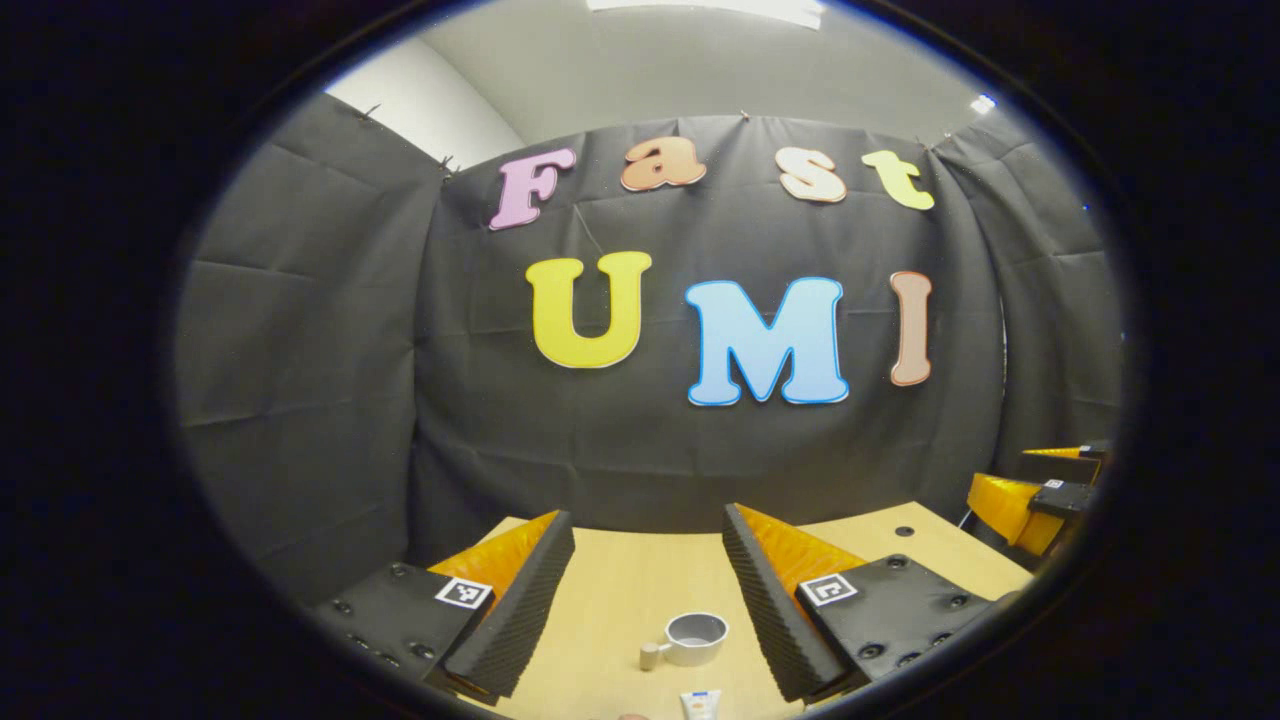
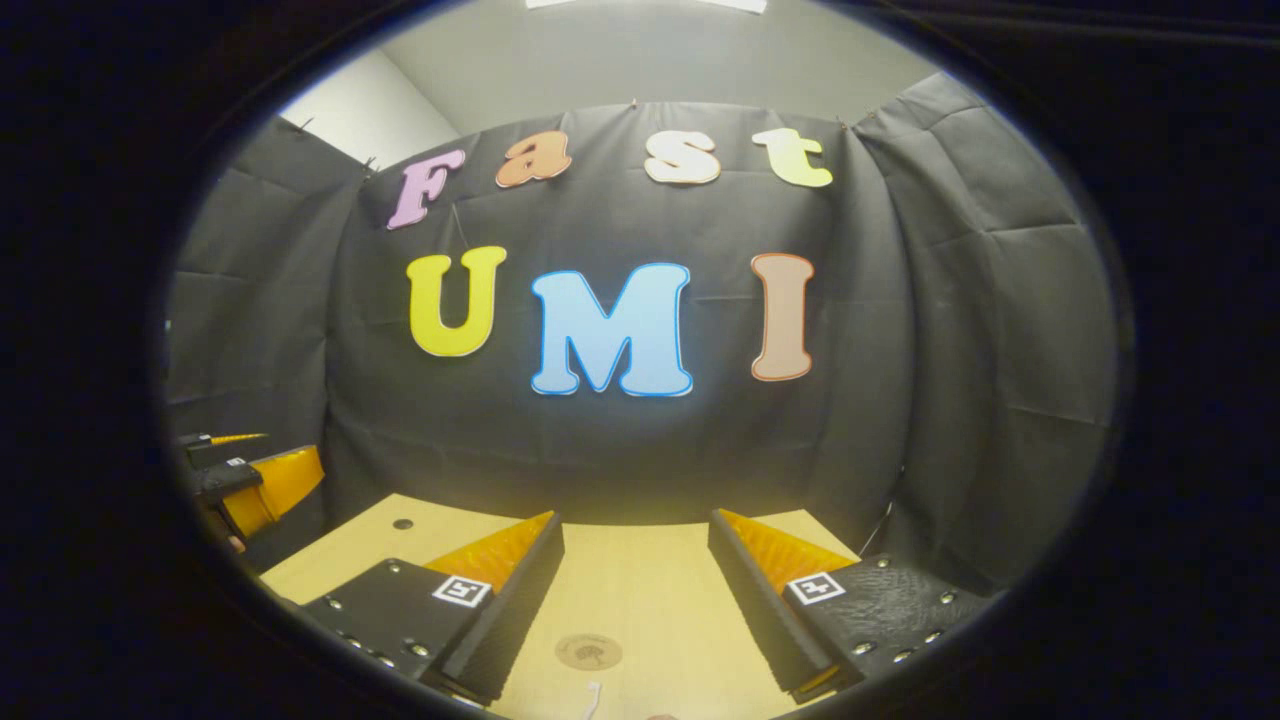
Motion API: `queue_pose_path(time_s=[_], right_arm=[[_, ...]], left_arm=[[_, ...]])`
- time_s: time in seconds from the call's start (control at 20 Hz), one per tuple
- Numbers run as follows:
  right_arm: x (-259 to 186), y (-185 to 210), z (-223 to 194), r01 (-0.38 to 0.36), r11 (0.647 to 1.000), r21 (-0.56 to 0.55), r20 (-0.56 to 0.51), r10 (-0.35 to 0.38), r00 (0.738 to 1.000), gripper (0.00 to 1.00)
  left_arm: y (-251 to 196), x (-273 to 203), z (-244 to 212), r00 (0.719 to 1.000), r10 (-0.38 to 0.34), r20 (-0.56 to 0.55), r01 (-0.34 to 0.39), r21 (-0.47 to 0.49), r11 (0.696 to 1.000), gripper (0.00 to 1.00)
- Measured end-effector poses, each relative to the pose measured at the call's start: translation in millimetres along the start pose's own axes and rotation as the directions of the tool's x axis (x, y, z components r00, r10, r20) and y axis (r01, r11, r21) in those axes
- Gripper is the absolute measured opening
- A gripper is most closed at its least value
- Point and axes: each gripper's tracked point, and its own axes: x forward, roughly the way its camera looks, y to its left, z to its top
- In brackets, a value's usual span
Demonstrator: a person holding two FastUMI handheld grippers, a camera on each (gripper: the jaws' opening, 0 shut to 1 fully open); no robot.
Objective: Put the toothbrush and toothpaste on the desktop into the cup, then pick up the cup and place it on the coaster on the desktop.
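Cup [image 1: 695, 637] round, w/ stub handle; coaster [image 2: 588, 652] flat disc.

Toothpaste [image 1: 700, 704] just before cup [image 1: 694, 637]

A small grey cup [image 1: 695, 638] with a stubby handle pointing to the left stands upright on the pale wooden bench [image 1: 620, 600], its mouth open and nothing seen inside. Just nearer the camera lies the toothpaste [image 1: 700, 704], a white tube with an orange band, cut off by the view's lower edge. In the right gripper view a round brown coaster [image 2: 588, 652] lies flat on the bench, with the white tip of the toothbrush [image 2: 594, 697] just below it.
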Motion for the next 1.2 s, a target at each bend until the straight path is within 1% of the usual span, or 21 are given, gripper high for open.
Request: queue_pose_path(time_s=[0.25, 0.4, 0.5, 0.65, 0.7, 0.75, 0.8, 0.9, 0.95, 1.1, 1.2], right_arm=[[5.7, -1.0, -6.2, -0.011, 1.0, 0.015, -0.018, 0.011, 1.0, 0.92], [8.7, 1.1, -14.2, -0.021, 1.0, 0.021, -0.043, 0.021, 0.999, 0.92], [9.6, 4.6, -21.7, -0.03, 0.999, 0.025, -0.066, 0.031, 0.997, 0.92], [12.2, 9.7, -42.9, -0.048, 0.998, 0.031, -0.131, 0.051, 0.99, 0.92], [12.6, 12.0, -49.6, -0.052, 0.998, 0.036, -0.158, 0.057, 0.986, 0.92], [14.0, 12.8, -57.4, -0.053, 0.998, 0.038, -0.183, 0.059, 0.981, 0.92], [14.6, 13.4, -68.5, -0.052, 0.998, 0.038, -0.218, 0.059, 0.974, 0.92], [16.2, 14.9, -87.8, -0.054, 0.998, 0.033, -0.291, 0.061, 0.955, 0.92], [15.8, 15.8, -100.9, -0.055, 0.998, 0.03, -0.334, 0.061, 0.941, 0.92], [12.0, 19.0, -139.0, -0.061, 0.998, 0.023, -0.456, 0.065, 0.887, 0.92], [7.6, 23.1, -165.2, -0.069, 0.997, 0.023, -0.534, 0.07, 0.843, 0.93]], left_arm=[[-2.4, -0.9, -4.9, 1.0, 0.001, -0.013, -0.001, -0.002, 1.0, 0.99], [-11.5, -1.2, -9.6, 0.999, -0.027, -0.026, 0.027, -0.007, 1.0, 1.0], [-15.6, -0.9, -21.2, 0.998, -0.041, -0.054, 0.041, -0.01, 0.999, 1.0], [-23.9, 1.3, -43.6, 0.991, -0.059, -0.117, 0.058, -0.012, 0.998, 1.0], [-25.6, 1.7, -52.3, 0.988, -0.064, -0.141, 0.062, -0.015, 0.998, 0.99], [-27.5, 2.9, -59.8, 0.984, -0.069, -0.163, 0.066, -0.022, 0.998, 0.96], [-29.1, 3.6, -69.7, 0.979, -0.075, -0.19, 0.07, -0.03, 0.997, 1.0], [-32.2, 5.5, -96.6, 0.961, -0.089, -0.261, 0.079, -0.045, 0.996, 1.0], [-34.8, 5.2, -109.1, 0.95, -0.094, -0.297, 0.082, -0.052, 0.995, 1.0], [-39.3, 2.8, -151.2, 0.907, -0.11, -0.407, 0.092, -0.064, 0.994, 1.0], [-43.3, -1.3, -182.0, 0.871, -0.121, -0.476, 0.102, -0.065, 0.993, 1.0]])
